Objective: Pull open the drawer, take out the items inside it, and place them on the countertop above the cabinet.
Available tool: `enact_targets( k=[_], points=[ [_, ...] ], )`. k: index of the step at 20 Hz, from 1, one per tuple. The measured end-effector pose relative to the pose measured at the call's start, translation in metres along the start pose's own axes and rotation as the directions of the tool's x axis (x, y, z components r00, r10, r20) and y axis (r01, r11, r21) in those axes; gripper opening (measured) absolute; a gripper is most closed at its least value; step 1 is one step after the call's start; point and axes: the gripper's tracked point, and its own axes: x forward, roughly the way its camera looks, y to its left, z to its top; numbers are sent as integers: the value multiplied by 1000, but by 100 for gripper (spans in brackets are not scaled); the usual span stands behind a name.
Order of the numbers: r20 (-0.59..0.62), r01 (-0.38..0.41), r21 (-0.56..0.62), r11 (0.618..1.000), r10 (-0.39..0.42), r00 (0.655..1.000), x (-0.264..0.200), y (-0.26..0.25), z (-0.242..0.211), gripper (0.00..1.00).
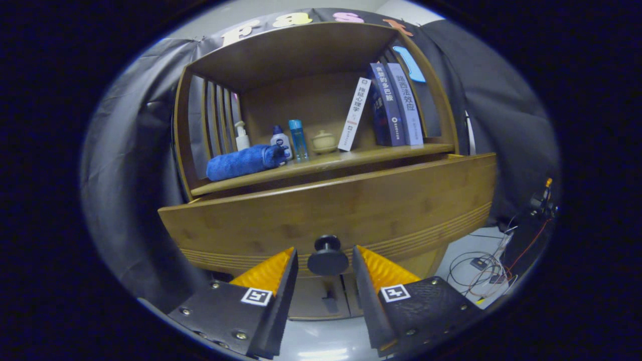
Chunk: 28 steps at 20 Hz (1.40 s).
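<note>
gripper: two fingers spread apart, a gap left on either side of the knob; neither finger touches it.

knob: dark, round, mushroom-shaped, with a narrow neck and a wider cap facing the camera. it sits between the two fingertips, roughly midway, mounted at the lower middle of the drawer front.

drawer: broad wooden front, warm brown bamboo-like grain, with a band of fine horizontal grooves along its lower edge. the front stands out from the cabinet body, its top edge forward of the shelf lip, so the drawer looks pulled partly open. its inside is hidden from this angle; contents cannot be told.

cabinet: same brown wood, slatted side panels, an open shelf above the drawer. below the drawer, lower doors show between the fingers, with small dark handles.

countertop: the shelf surface just above and behind the drawer. on it, from the left: a rolled blue towel lying on its side; behind it a small white pump bottle; a white bottle with a dark cap; a slim clear-blue bottle; a small pale lidded pot; a white book leaning right; two dark and lilac books tilted against the right side panel.

floor, right of the cabinet: a tangle of cables on a pale surface.
</note>
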Motion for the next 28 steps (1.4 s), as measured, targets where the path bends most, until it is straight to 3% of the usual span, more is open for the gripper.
enact_targets(
  k=[2,4,10,18,28],
  points=[
    [-25,13,-13,1000,-13,1000,11,-3,-3,64],
    [-31,14,-40,999,-15,999,16,-8,2,52],
    [-82,9,-76,997,-15,997,11,-4,-6,33],
    [-98,65,-73,995,-72,993,-10,-7,-8,33],
    [-83,112,-44,993,-115,990,-79,-11,-33,33]
  ],
)
